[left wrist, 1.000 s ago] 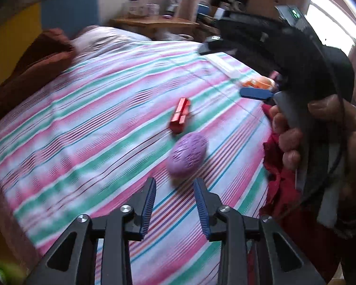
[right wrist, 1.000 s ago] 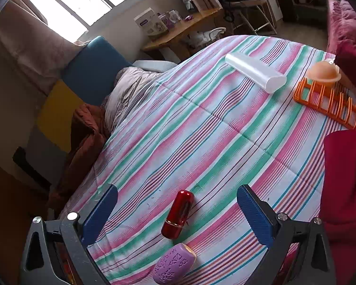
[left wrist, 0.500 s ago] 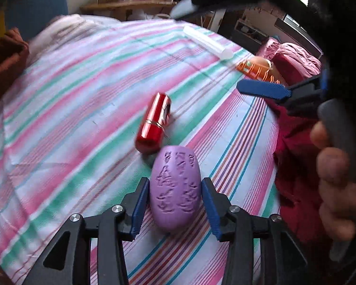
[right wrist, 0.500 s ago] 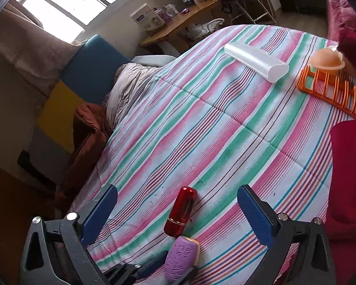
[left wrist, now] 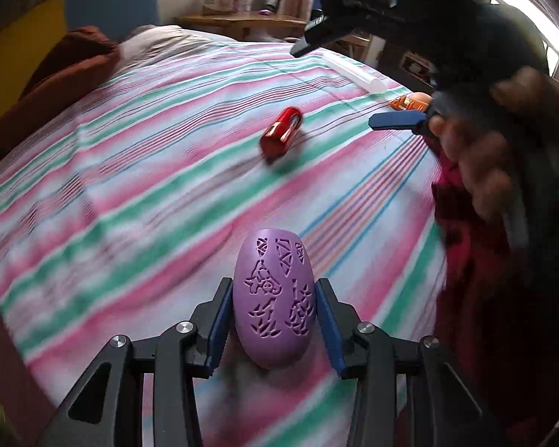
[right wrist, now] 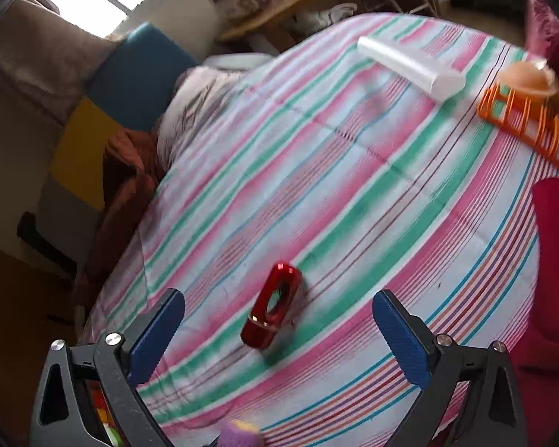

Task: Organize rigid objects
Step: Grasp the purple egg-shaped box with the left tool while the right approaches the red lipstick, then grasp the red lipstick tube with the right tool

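My left gripper [left wrist: 274,320] is shut on a purple egg-shaped case [left wrist: 274,300] with cut-out patterns and holds it above the striped bedspread [left wrist: 130,171]. A red metallic case [left wrist: 281,132] lies on the bedspread ahead of it. In the right wrist view the red case [right wrist: 272,311] lies between and just beyond my right gripper [right wrist: 279,322], whose jaws stand wide open and empty above it. The purple case's tip [right wrist: 240,434] shows at the bottom edge. The right gripper's blue finger [left wrist: 395,120] shows in the left wrist view.
A white oblong case [right wrist: 410,67] lies far on the bed. An orange rack [right wrist: 529,126] with a peach round object [right wrist: 529,80] stands at the right edge. Dark red cloth [right wrist: 555,253] lies on the right. Brown blanket [left wrist: 37,85] and pillow lie at the left.
My left gripper closed on the purple case and lifted it back off the bedspread. My right gripper moved closer over the red case, staying open.
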### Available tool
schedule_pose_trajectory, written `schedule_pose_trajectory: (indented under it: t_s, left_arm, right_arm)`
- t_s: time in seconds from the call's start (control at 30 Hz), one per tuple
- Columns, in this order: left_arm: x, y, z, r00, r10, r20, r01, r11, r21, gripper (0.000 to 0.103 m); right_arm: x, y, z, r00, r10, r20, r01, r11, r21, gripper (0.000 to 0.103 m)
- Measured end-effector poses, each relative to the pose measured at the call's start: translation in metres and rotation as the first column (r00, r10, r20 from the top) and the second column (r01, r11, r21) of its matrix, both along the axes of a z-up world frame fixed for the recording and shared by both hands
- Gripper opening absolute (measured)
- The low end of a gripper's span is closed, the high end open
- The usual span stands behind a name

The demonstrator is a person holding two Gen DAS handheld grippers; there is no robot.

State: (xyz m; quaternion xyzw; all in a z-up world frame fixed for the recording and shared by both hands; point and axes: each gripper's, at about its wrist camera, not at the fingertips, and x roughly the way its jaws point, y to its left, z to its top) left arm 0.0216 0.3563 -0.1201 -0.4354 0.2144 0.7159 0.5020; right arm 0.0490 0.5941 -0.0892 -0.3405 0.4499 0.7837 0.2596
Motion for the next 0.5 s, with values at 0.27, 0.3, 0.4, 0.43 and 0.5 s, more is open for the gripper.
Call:
schedule_pose_trajectory:
  t_s: [0.27,0.3,0.4,0.43,0.5]
  left_arm:
    - [0.016,-0.047,0.000,0.999,0.044,-0.030,-0.044,0.999,0.004,0.043]
    - [0.018,-0.049,0.001,0.998,0.049,-0.030,-0.048,0.999,0.004,0.043]
    - [0.021,-0.057,0.003,0.997,0.066,-0.028,-0.066,0.998,0.004,0.043]
    - [0.022,-0.061,0.004,0.997,0.072,-0.023,-0.072,0.997,0.006,0.043]
    - [0.023,-0.067,0.005,0.996,0.082,-0.018,-0.082,0.997,0.010,0.043]
  right_arm:
    - [-0.019,-0.014,-0.011,0.991,0.088,0.102,-0.089,0.996,0.011,0.090]
    - [-0.021,-0.016,-0.013,0.988,0.099,0.116,-0.101,0.995,0.009,0.086]
    - [-0.029,-0.016,-0.017,0.982,0.112,0.151,-0.115,0.993,0.014,0.081]
    - [-0.032,-0.016,-0.018,0.981,0.113,0.159,-0.117,0.993,0.014,0.080]
    - [-0.042,-0.015,-0.021,0.978,0.111,0.178,-0.117,0.993,0.022,0.075]
